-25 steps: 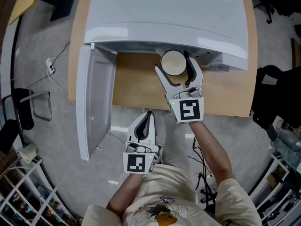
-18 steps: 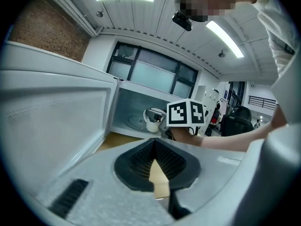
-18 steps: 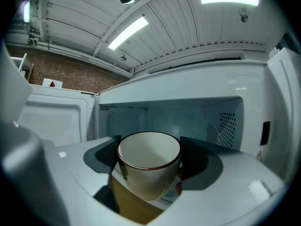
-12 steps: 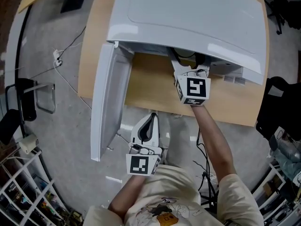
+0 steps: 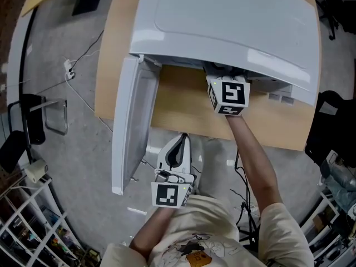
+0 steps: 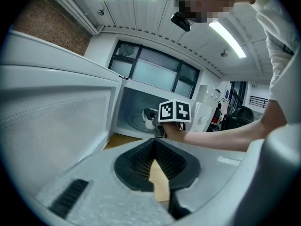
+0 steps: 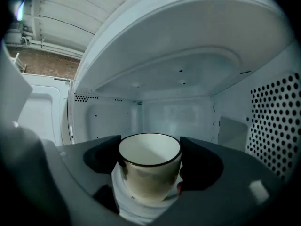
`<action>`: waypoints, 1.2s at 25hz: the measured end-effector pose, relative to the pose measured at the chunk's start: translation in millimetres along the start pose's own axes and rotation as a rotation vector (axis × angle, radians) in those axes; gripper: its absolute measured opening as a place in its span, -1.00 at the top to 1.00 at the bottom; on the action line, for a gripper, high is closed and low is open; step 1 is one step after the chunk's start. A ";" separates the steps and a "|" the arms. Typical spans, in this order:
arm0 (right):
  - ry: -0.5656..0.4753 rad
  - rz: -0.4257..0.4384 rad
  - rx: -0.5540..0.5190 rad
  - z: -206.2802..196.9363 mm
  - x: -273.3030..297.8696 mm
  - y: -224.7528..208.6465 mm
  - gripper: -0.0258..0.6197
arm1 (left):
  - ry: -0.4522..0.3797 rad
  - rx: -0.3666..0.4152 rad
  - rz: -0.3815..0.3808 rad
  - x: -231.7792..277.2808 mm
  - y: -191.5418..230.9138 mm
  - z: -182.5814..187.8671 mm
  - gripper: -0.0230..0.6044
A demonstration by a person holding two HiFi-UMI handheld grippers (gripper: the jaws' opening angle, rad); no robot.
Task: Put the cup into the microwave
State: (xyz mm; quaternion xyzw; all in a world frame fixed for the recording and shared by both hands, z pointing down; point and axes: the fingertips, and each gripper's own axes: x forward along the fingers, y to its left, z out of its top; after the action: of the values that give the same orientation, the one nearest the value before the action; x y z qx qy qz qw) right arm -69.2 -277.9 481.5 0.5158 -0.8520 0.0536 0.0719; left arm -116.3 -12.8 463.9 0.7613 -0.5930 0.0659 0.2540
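Observation:
A cream cup (image 7: 150, 173) with a dark rim stands upright between the jaws of my right gripper (image 7: 149, 160), which is shut on it inside the white microwave (image 5: 233, 21) cavity. I cannot tell whether it rests on the cavity floor. In the head view only the right gripper's marker cube (image 5: 228, 95) shows at the microwave's mouth; jaws and cup are hidden under the top. The left gripper view shows the cup (image 6: 148, 119) inside, beyond the cube (image 6: 175, 111). My left gripper (image 5: 179, 143) hangs shut and empty in front of the table.
The microwave door (image 5: 130, 127) stands open to the left, reaching out past the wooden table's (image 5: 178, 102) front edge. The cavity's perforated wall (image 7: 277, 121) is close on the right. Cables lie on the grey floor (image 5: 72, 71) at the left.
My right gripper has carried the cup forward from in front of the opening into the cavity, so the head view no longer shows cup or jaws. The left gripper has stayed put.

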 end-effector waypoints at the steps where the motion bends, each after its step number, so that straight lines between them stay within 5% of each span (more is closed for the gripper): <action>1: -0.005 0.005 0.000 0.5 1.7 0.3 -0.32 | 0.000 0.000 -0.001 0.8 -0.1 0.1 0.93; 16: 0.002 0.032 0.020 2.4 -59.8 2.3 -0.38 | -0.019 0.003 -0.027 5.0 -19.3 8.2 0.93; 30: 0.036 0.067 0.024 43.0 -193.7 20.7 0.86 | -0.098 0.074 -0.081 10.1 -50.7 50.9 0.93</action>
State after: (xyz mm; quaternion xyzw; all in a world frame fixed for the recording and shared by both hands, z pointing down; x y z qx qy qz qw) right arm -1.8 -106.6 404.3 0.4868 -0.8667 0.0755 0.0789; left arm -76.1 -36.7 408.4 0.7958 -0.5706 0.0400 0.1990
